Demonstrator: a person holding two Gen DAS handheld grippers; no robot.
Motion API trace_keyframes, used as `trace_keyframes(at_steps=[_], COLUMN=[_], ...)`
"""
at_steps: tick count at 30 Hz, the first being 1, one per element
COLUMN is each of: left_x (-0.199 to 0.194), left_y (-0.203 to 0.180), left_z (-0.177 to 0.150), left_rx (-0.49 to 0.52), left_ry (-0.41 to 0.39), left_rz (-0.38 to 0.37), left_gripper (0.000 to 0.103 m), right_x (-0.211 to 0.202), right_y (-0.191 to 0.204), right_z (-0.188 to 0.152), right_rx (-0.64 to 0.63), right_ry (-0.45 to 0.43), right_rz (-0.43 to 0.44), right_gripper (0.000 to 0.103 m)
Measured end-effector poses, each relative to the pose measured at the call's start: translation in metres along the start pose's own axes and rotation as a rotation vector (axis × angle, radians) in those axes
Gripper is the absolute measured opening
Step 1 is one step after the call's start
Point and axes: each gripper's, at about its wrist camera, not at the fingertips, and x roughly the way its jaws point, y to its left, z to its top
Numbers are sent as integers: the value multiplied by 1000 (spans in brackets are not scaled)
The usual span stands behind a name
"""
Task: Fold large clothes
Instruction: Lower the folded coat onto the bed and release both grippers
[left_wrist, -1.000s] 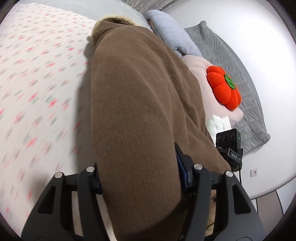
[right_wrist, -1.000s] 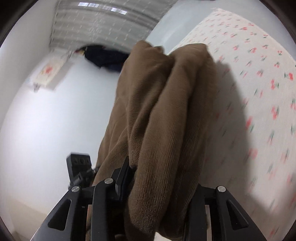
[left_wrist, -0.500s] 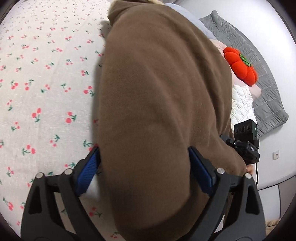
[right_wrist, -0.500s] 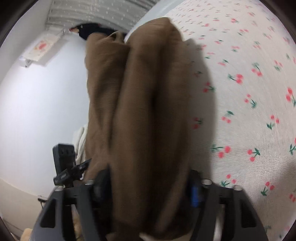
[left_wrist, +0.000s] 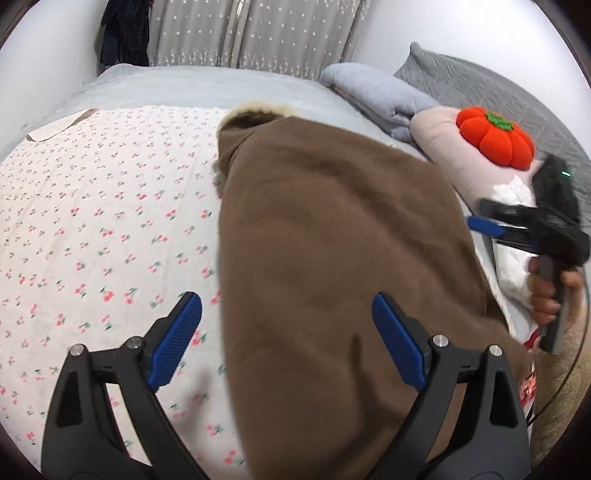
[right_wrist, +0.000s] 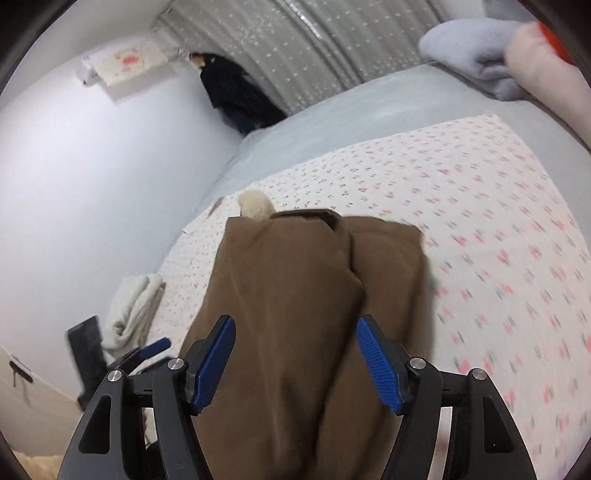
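A large brown coat (left_wrist: 332, 258) with a cream fleece collar (left_wrist: 258, 110) lies folded lengthwise on the cherry-print sheet (left_wrist: 92, 221). My left gripper (left_wrist: 288, 339) is open above the coat's near end, its jaws wide apart and holding nothing. In the right wrist view the coat (right_wrist: 295, 314) stretches away from me, cream collar (right_wrist: 255, 206) at the far end. My right gripper (right_wrist: 295, 362) is open over it, blue pads clear of the cloth. The right gripper also shows in the left wrist view (left_wrist: 517, 229), at the coat's right edge.
An orange pumpkin cushion (left_wrist: 495, 136) sits on a pink pillow (left_wrist: 450, 155), beside a folded blue-grey blanket (left_wrist: 376, 92) and a grey quilt (left_wrist: 480, 81). A white cloth (right_wrist: 133, 310) lies by the wall. Dark clothes (right_wrist: 236, 96) hang near the curtain.
Both grippers were shut on the coat a second ago. They have opened and let it go, and the coat now rests on the bed. Both have pulled back and up.
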Motion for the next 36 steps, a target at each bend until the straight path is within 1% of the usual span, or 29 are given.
trace_keyframes(at_steps=[1,2,3,4,5,6,7,8,9,10,11,13,14,15,16,17,18,19,21,22,24,26,28,30,31,32,33,34,36], left_x=[1,5,5,1,2,1,-1,0,2,9,18,34,41,45,49,51,52,51,49,48,47,44,40,30,20,12,4,0,-5], left_y=[0,-2,-3,-3,-6,-10,-12,-16,-18,-23,-27,-31,-34,-38,-42,-46,-48,-50,-47,-47,-46,-45,-47,-48,-49,-51,-52,-56,-59], left_z=[0,5,7,3,9,12,14,17,19,21,21,18,14,11,7,5,4,3,3,4,4,6,5,2,-2,-8,-16,-22,-47], left_rx=[3,12,22,32,54,72,85,100,108,112,112,102,112,130,157,184,207,227,229,223,214,213,208,190,182,185,197,209,262], left_ry=[-16,-37,-53,-63,-83,-100,-114,-128,-134,-123,-87,-27,-20,-16,-10,-6,-3,-3,-5,-5,-5,-4,-4,-5,-10,-16,-22,-25,0], left_rz=[-1,-1,3,10,13,5,-5,-23,-44,-80,-115,-167,-179,-177,-172,-159,-141,-120,-103,-101,-94,-86,-92,-122,-152,-176,-195,-207,-227], left_gripper=[94,94,94,94,94,94,94,94,94,94,94,94,94,96,98,99,99,99,99,99,99,99,99,99,99,99,99,99,99], right_x=[13,28,39,53,56,50,37,18,5,-1,-3,1,8,15,26,36,38,34,18,11,-11,-33,-49,-49,-46,-40,-28,-20,-7], right_y=[0,-5,-7,-5,-3,0,6,7,2,-4,-14,-51,-78,-99,-123,-135,-138,-135,-117,-109,-78,-41,5,35,44,49,45,36,13], right_z=[7,0,4,13,14,16,19,23,24,23,23,13,4,-5,-18,-30,-36,-40,-39,-38,-34,-40,-58,-77,-87,-98,-106,-119,-134], right_rx=[-4,4,16,22,26,23,17,25,40,52,69,163,229,274,341,381,388,374,321,294,171,47,-94,-198,-233,-265,-279,-277,-268], right_ry=[16,41,62,88,94,63,13,-56,-96,-117,-129,-124,-118,-104,-81,-63,-65,-87,-111,-116,-136,-148,-131,-95,-79,-58,-26,14,41], right_rz=[-15,-50,-73,-84,-63,-39,10,92,125,128,116,124,120,109,123,143,152,153,110,86,10,-8,-7,-13,-35,-77,-120,-176,-262], right_gripper=[69,65,37,14,13,11,10,10,9,9,9,9,9,9,10,12,14,18,24,24,24,24,24,24,24,24,22,22,21])
